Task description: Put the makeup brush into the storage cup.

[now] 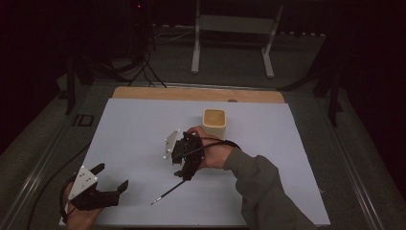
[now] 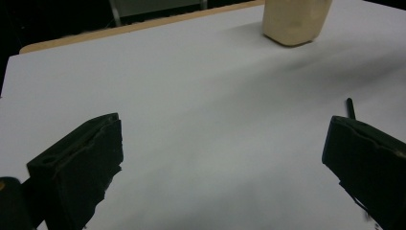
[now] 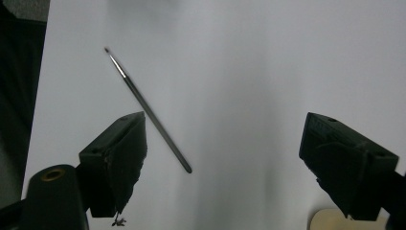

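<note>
A thin dark paintbrush (image 1: 167,192) lies flat on the white board (image 1: 134,129), its tip toward the front edge. My right gripper (image 1: 184,173) hovers over the brush's handle end, pointing down, jaws open and holding nothing. In the right gripper view the brush (image 3: 148,111) runs diagonally beside the left jaw, and the right gripper (image 3: 222,148) is wide open. My left gripper (image 1: 111,176) sits open at the board's front left corner. From the left gripper view, the left gripper (image 2: 222,153) holds nothing and the brush's end (image 2: 351,108) pokes up behind the right jaw.
A beige cup (image 1: 214,122) stands upright just behind the right hand, also the cup (image 2: 294,21) far ahead and its rim (image 3: 330,220) at the bottom. A wooden strip (image 1: 198,94) edges the board's back. Cables and a white stand (image 1: 232,38) lie beyond.
</note>
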`<act>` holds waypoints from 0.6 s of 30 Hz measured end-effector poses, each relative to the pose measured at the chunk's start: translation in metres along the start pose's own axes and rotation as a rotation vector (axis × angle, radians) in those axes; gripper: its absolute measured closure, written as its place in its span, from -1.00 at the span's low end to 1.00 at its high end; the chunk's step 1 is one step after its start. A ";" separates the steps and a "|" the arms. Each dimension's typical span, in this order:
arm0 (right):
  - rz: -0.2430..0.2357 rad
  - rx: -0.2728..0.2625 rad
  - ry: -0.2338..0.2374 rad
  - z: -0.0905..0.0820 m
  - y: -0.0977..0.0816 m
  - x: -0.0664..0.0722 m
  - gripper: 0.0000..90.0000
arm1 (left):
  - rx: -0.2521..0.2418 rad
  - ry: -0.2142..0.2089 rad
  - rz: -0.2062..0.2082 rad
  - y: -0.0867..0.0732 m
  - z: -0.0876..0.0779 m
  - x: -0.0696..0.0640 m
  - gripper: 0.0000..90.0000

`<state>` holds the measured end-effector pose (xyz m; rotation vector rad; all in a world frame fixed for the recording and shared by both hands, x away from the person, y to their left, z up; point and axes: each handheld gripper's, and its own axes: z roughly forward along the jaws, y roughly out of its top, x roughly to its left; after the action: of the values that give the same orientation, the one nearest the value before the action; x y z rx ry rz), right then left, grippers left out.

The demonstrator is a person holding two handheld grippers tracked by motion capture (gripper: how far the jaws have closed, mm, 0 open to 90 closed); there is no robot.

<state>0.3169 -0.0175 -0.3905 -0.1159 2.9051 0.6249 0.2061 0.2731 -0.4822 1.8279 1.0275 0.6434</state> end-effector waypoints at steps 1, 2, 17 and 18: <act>0.000 0.000 0.000 0.000 0.000 0.000 -0.64 | 0.000 0.000 0.000 0.000 0.000 0.000 -0.97; -0.001 0.008 0.003 0.000 0.001 0.000 -0.64 | 0.000 0.000 0.000 0.000 0.000 0.000 -0.96; -0.048 0.057 0.073 0.021 0.010 0.002 -0.58 | 0.000 -0.001 0.002 0.000 0.000 0.000 -0.97; -0.051 0.059 0.078 0.023 0.010 0.003 -0.58 | 0.000 -0.001 0.001 0.000 0.000 0.000 -0.97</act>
<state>0.3166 0.0013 -0.4073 -0.2112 2.9815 0.5380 0.2061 0.2730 -0.4822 1.8287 1.0253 0.6431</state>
